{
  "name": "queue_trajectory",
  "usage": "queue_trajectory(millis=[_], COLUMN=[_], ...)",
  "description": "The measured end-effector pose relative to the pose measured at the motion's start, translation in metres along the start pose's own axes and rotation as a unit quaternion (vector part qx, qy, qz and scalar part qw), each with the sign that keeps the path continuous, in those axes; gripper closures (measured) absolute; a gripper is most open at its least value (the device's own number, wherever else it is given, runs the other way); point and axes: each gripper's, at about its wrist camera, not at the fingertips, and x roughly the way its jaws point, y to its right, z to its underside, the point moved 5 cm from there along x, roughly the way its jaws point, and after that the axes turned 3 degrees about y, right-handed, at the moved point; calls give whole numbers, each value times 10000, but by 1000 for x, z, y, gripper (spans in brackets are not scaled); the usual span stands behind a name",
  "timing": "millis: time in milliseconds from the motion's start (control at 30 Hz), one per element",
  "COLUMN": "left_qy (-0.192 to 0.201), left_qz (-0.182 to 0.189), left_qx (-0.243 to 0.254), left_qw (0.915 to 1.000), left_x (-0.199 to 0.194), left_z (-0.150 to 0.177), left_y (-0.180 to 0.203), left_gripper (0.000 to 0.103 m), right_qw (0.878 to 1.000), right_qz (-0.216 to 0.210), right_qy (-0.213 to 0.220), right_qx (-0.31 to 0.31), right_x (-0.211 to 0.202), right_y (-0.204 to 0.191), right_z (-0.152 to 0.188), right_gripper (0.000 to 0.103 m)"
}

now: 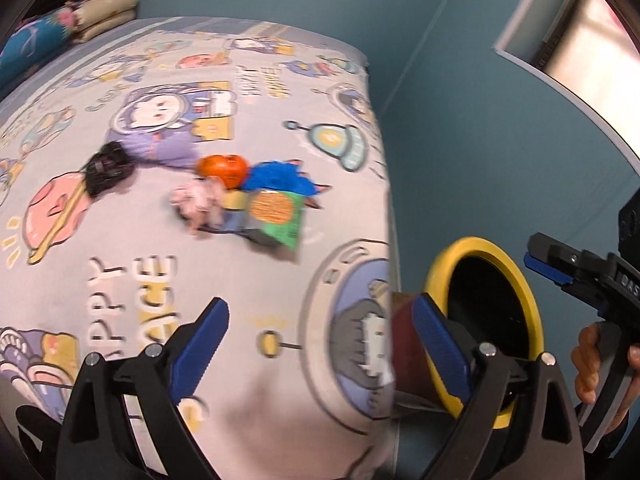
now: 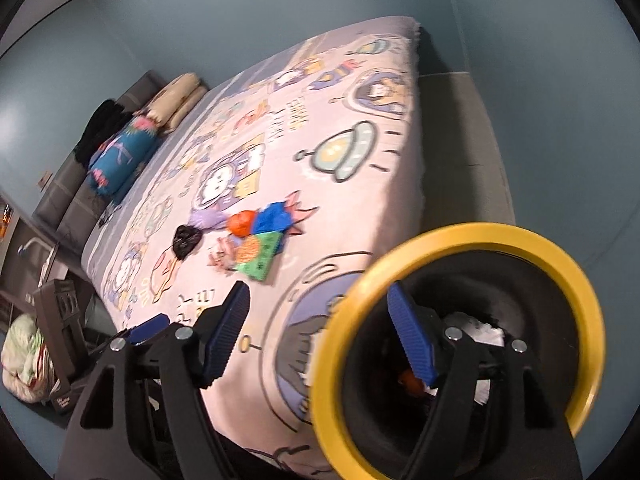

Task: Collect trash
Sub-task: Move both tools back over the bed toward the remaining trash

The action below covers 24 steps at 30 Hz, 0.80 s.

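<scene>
Trash pile (image 1: 244, 196) mid-bed (image 1: 120, 240), orange wad, blue wrapper, green packet, black wad (image 1: 108, 168) beside, left gripper (image 1: 320, 354) wide and empty, right gripper (image 2: 320, 332) apart, empty, over yellow-rimmed bin (image 2: 460, 236) at bed corner

Your left wrist camera looks forward and down along its fingers (image 1: 208, 344) from the near end of the bed (image 1: 224, 80), facing up the sheet toward the pillows (image 1: 72, 20); the bin (image 1: 436, 280) sits at its lower right, close to the lens, and your right gripper (image 1: 556, 264) shows at the right edge. Your right wrist camera also tilts down, from further right, right over the bin (image 2: 460, 236), which fills its lower right, close up. Both views share the bed, the bin rim and the trash pile (image 1: 248, 196) (image 2: 252, 240) mid-sheet, well apart from either lens.
</scene>
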Motion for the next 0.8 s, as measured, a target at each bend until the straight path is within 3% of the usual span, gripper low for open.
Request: queue_trajectory(millis=[367, 600, 800], left_qy=[136, 128, 201], left_qz=[-730, -1126, -1337], left_qx=[-531, -602, -963], left_qw=[9958, 9917, 9861], left_x=[-6, 2, 9], left_z=[-17, -30, -50], left_y=[-97, -144, -189], left_gripper=[13, 10, 10], right_qw=[9968, 9934, 9897], right_qz=[-163, -71, -73], right_qy=[-483, -822, -1253], right_qx=[-609, -792, -687], right_x=[73, 123, 164], right_y=[-63, -77, -80], right_z=[-4, -5, -3], right_gripper=[35, 35, 35])
